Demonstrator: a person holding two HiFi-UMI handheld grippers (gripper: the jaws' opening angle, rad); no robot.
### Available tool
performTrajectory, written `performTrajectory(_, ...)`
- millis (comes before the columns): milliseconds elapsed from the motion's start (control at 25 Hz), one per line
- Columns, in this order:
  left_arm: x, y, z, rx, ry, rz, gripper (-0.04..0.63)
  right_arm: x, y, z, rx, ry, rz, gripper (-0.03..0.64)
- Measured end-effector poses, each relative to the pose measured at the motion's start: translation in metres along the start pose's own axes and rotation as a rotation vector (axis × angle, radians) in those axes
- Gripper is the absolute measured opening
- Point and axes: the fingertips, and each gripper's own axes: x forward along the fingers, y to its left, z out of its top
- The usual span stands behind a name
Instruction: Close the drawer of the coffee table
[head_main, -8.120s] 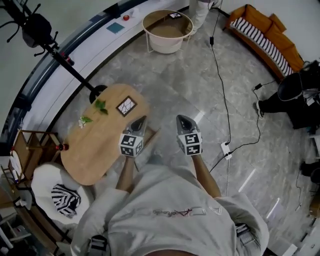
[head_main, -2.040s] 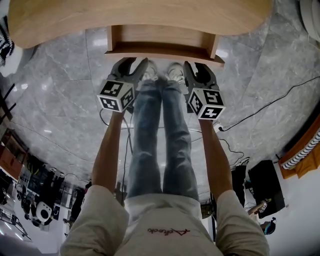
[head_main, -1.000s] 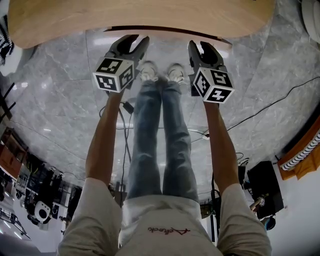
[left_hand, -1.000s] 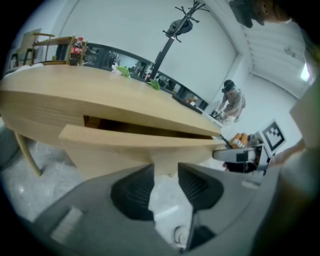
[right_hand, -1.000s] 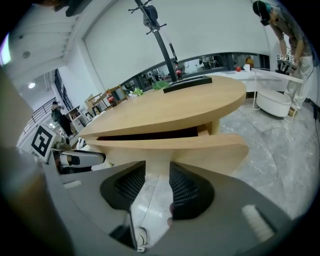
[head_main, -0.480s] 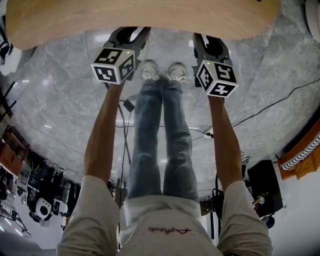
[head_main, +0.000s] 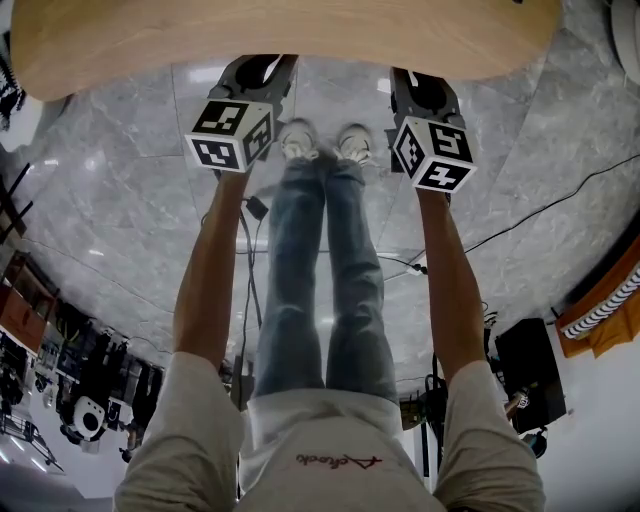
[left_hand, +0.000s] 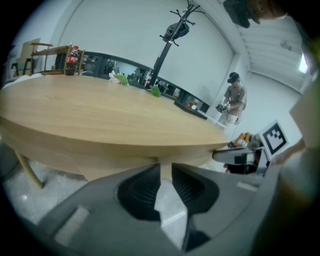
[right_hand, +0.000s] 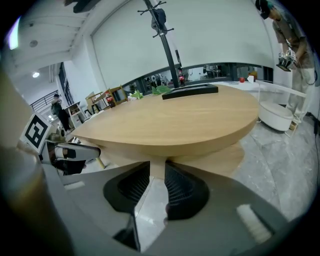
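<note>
Pale wood fills the space ahead of both tools: the counter (head_main: 300, 40) overhangs them, and the drawer (left_hand: 202, 161) seems already pushed in beneath that rim, its front showing only as a band of wood under the top in the gripper views; the left gripper (head_main: 265, 68) and right gripper (head_main: 420, 85) both have their jaws just drawn closer, a narrow slit left between them, nothing clasped in either, the tips up close to that wooden face; the likely trouble is pushing on after the drawer has seated, which could shove the whole counter across the polished grey floor (head_main: 120, 180) and rock the bottle (left_hand: 73, 52) standing at its far side; uneven pressure from the two tools could also skew the drawer if it is not quite flush, which I cannot confirm; lifting straight up would knock the tools against the overhanging rim; open room lies back toward the person and out to either side, though the shoes (head_main: 318, 142) stand just below and a cable (head_main: 540, 210) trails on the floor further off.
</note>
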Motion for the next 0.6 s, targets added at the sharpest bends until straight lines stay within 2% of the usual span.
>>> performTrajectory(120,-0.004,-0.004,-0.004,0.053,0.020,0.018,0.014,-0.004,0.001,-0.001,-0.013,0.010,-0.016,0.042)
performTrajectory(200,-0.008,-0.004,-0.009,0.084,0.031,0.032,0.002,-0.006,0.005,-0.004,-0.022,0.019,-0.016,0.005)
performTrajectory(600,-0.032,-0.027,-0.016,0.119,0.022,0.018,0.002,-0.034,0.029,-0.015,-0.060,0.023,0.028,0.005)
